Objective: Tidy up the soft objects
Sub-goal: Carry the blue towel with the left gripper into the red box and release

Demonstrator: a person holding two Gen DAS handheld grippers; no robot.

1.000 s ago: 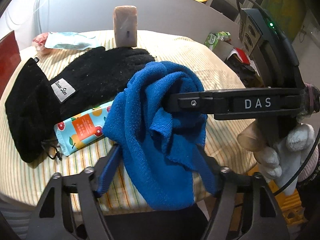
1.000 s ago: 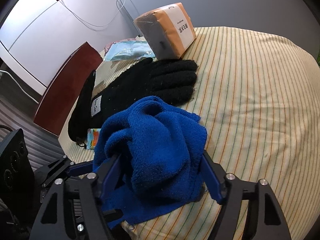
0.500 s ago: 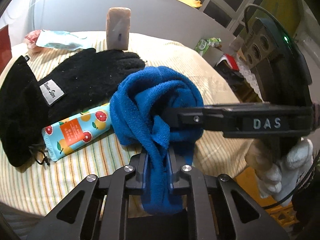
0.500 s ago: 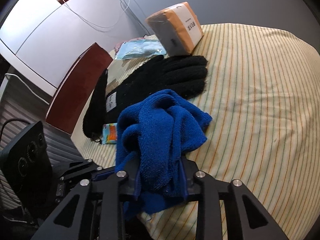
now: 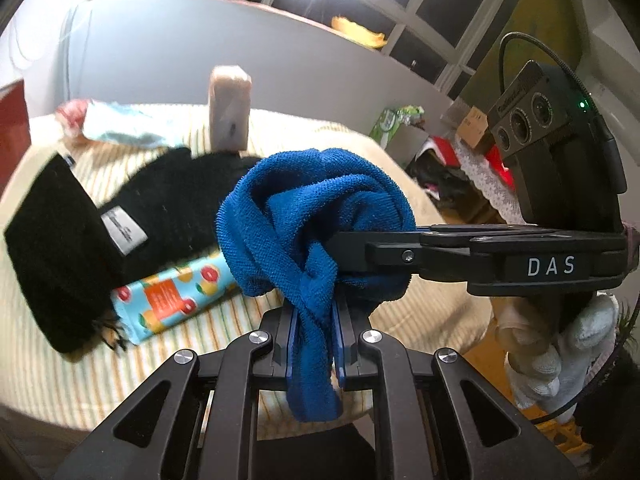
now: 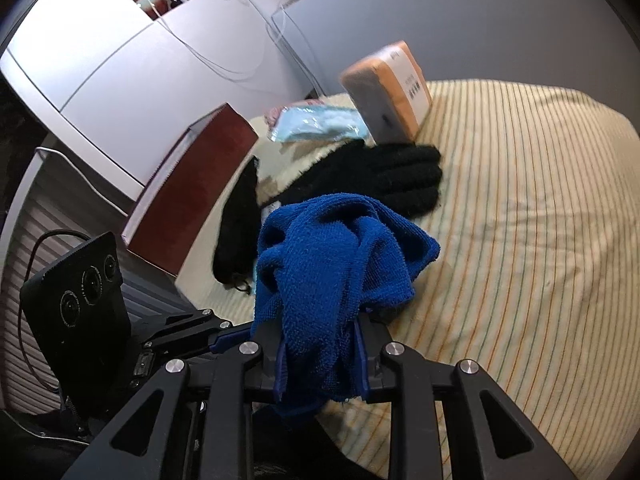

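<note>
Right now both grippers, left [image 5: 313, 344] and right [image 6: 320, 364], pinch the blue towel [image 5: 316, 216], bunched and lifted just in front of the black glove [image 6: 384, 178]; nothing looks sorted yet, I'd say

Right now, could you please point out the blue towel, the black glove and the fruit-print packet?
blue towel [image 5: 320, 204]: left wrist view, bunched top folds.
black glove [image 6: 384, 176]: right wrist view, its fingers.
fruit-print packet [image 5: 172, 296]: left wrist view, orange label.
</note>
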